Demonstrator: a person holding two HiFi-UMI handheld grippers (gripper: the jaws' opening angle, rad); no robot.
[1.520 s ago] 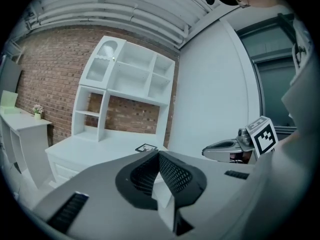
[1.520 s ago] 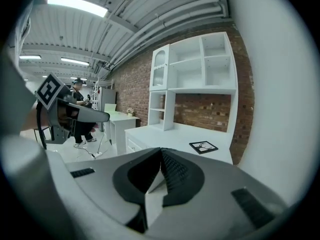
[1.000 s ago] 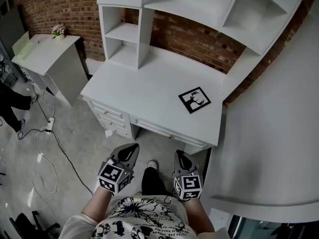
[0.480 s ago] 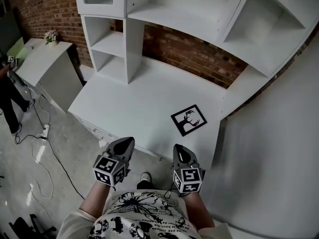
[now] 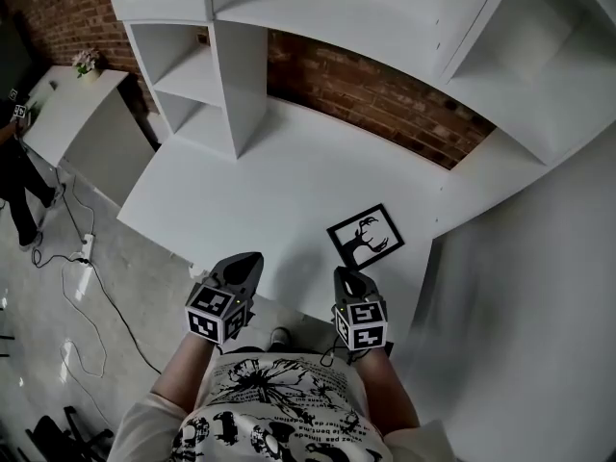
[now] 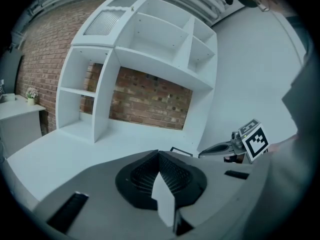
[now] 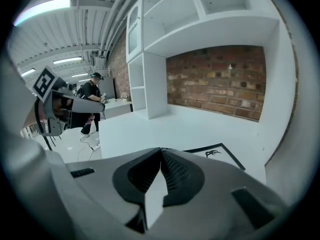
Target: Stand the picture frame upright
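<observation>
A black picture frame (image 5: 366,237) with a black-and-white print lies flat on the white desk (image 5: 250,200), near its front right corner; the right gripper view shows the frame (image 7: 215,154) just past the jaws, and the left gripper view shows only an edge of the frame (image 6: 181,151). My left gripper (image 5: 245,266) hovers at the desk's front edge, jaws shut and empty. My right gripper (image 5: 347,280) is also shut and empty, its tip just short of the frame's near corner. Neither touches the frame.
White shelf units (image 5: 192,56) stand on the desk's back against a brick wall (image 5: 385,99). A white wall (image 5: 539,287) closes off the right side. A small white table (image 5: 77,114) and cables (image 5: 82,287) on the floor are at left, with a person (image 5: 14,171) beside them.
The view and both grippers have advanced toward the desk. The grippers now reach its front edge, and the right one is close to the frame. The frame itself has not moved.
</observation>
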